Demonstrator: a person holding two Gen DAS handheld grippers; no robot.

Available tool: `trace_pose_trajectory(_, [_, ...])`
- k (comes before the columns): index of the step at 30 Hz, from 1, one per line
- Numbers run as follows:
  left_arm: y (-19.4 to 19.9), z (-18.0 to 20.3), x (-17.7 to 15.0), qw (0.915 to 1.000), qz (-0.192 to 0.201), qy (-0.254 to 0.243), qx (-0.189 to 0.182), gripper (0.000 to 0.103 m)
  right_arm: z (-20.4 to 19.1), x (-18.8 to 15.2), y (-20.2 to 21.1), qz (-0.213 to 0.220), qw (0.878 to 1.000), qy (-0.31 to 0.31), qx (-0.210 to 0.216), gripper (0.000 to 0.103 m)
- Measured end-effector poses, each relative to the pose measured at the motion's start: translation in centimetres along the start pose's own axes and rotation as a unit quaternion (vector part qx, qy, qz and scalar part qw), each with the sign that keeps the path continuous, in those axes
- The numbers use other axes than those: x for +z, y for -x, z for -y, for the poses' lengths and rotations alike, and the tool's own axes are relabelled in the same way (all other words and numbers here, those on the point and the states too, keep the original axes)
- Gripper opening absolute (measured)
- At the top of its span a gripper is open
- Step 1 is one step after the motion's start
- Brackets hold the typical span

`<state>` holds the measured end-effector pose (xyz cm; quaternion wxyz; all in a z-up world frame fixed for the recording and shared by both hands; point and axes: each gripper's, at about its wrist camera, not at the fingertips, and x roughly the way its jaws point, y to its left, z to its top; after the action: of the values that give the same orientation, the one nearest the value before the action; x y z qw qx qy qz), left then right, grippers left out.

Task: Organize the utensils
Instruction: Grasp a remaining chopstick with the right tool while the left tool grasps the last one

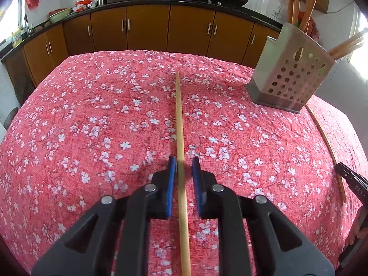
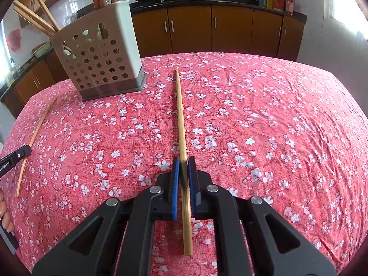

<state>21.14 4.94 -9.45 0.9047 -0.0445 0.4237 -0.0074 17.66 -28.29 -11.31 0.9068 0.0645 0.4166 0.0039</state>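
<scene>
my left gripper [image 1: 184,162] stands slightly open around a pale wooden chopstick [image 1: 180,124] at frame centre. my right gripper [image 2: 184,162] pinches another wooden chopstick [image 2: 181,124]. the perforated grey holder [image 2: 99,55] stands upper left.

chopstick [image 1: 181,218] near end cut off, blurred

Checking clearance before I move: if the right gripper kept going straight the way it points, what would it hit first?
Probably the tablecloth. The right gripper tilts down along the chopstick between its pads, and the utensil holder stands well left of that line.
</scene>
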Motion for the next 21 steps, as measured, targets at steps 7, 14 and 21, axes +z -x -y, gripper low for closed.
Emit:
trace_pose_trajectory(7, [0.13, -0.06, 0.03, 1.0, 0.0, 0.004, -0.003, 0.017, 0.01, 0.0, 0.01, 0.0, 1.0, -0.002, 0.001, 0.009])
trace_pose_trajectory(14, [0.35, -0.08, 0.07, 0.9999, 0.0, 0.01, -0.008, 0.017, 0.08, 0.01, 0.02, 0.0, 1.0, -0.001, 0.0, 0.009])
trace_pose_trajectory(21, [0.31, 0.05, 0.14, 0.9999, 0.0, 0.012, -0.009, 0.017, 0.07, 0.01, 0.02, 0.0, 1.0, -0.001, 0.0, 0.009])
